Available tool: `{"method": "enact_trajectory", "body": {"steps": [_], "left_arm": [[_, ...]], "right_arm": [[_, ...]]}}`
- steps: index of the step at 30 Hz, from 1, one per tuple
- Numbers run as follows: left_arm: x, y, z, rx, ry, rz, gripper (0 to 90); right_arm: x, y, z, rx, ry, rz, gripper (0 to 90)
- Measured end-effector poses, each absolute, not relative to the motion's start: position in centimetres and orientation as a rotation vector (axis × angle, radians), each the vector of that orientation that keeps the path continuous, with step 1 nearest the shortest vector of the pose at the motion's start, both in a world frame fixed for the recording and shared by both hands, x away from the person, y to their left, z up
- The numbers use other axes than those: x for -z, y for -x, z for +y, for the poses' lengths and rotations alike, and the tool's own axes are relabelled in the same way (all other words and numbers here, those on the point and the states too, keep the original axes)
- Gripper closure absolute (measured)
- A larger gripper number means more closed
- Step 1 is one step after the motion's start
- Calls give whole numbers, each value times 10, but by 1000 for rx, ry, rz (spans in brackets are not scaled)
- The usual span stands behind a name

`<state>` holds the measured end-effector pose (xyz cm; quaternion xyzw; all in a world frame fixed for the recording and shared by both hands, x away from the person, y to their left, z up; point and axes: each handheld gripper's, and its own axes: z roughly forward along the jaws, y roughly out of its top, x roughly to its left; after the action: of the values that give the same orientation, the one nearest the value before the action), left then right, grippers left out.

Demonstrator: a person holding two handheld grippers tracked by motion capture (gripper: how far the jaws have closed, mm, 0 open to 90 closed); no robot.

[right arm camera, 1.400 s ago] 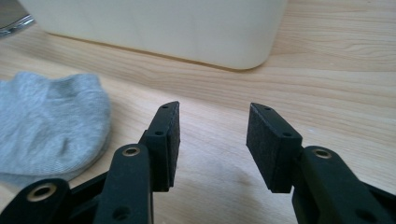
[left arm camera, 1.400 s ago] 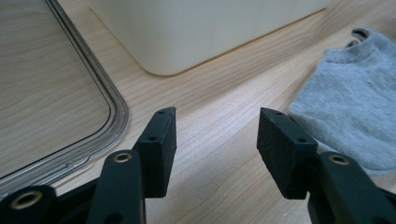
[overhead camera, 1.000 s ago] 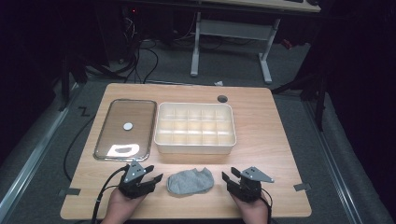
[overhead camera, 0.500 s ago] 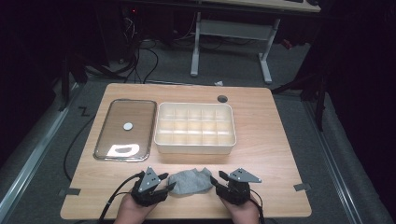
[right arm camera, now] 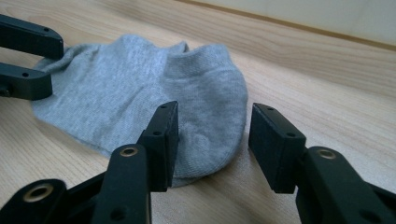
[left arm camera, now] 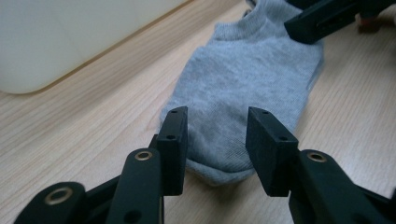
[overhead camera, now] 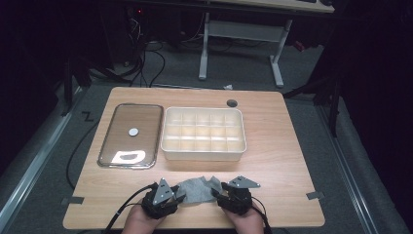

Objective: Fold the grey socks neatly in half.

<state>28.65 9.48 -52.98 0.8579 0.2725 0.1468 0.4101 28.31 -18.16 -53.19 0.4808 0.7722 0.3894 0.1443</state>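
One grey sock [overhead camera: 196, 189] lay flat near the table [overhead camera: 287, 161] front edge, at six o'clock from one white divided tray [overhead camera: 203, 132]. One glass lid [overhead camera: 130, 135] at ten o'clock. Two grippers: left gripper [left arm camera: 217, 135] just closing, jaws apart astride the toe; right gripper [right arm camera: 214, 140] just opening, gaping over the cuff. Bare wood at three o'clock.

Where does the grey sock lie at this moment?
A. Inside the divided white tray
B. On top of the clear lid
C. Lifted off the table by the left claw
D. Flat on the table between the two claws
D: the sock lies flat on the table, with the left claw open at one end and the right claw open at the other, neither pinching it yet.
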Motion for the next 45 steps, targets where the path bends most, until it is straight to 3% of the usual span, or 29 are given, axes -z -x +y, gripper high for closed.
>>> {"method": "enact_trajectory", "body": {"steps": [10,14,17,20,22,25,37,45], "left_arm": [[532,-288,102,-340,-2170,718,598],[531,-288,102,-349,-2174,707,587],[514,-287,98,-303,-2049,689,600],[504,-287,86,-308,-2031,670,675],[502,-289,71,-334,-2056,668,799],[506,-299,52,-342,-2106,707,866],[531,-308,32,-376,-2180,729,885],[532,-305,20,-430,-2193,705,885]], "right_arm": [[532,-279,-179,-1114,-1356,2257,801],[532,-279,-179,-1121,-1363,2264,812],[532,-279,-179,-1119,-1365,2265,812],[532,-279,-179,-1118,-1363,2266,812],[532,-279,-179,-1120,-1362,2267,812],[532,-280,-180,-1124,-1351,2268,812],[532,-279,-183,-1153,-1374,2265,836],[507,-271,-189,-1408,-1348,2216,847]]}}
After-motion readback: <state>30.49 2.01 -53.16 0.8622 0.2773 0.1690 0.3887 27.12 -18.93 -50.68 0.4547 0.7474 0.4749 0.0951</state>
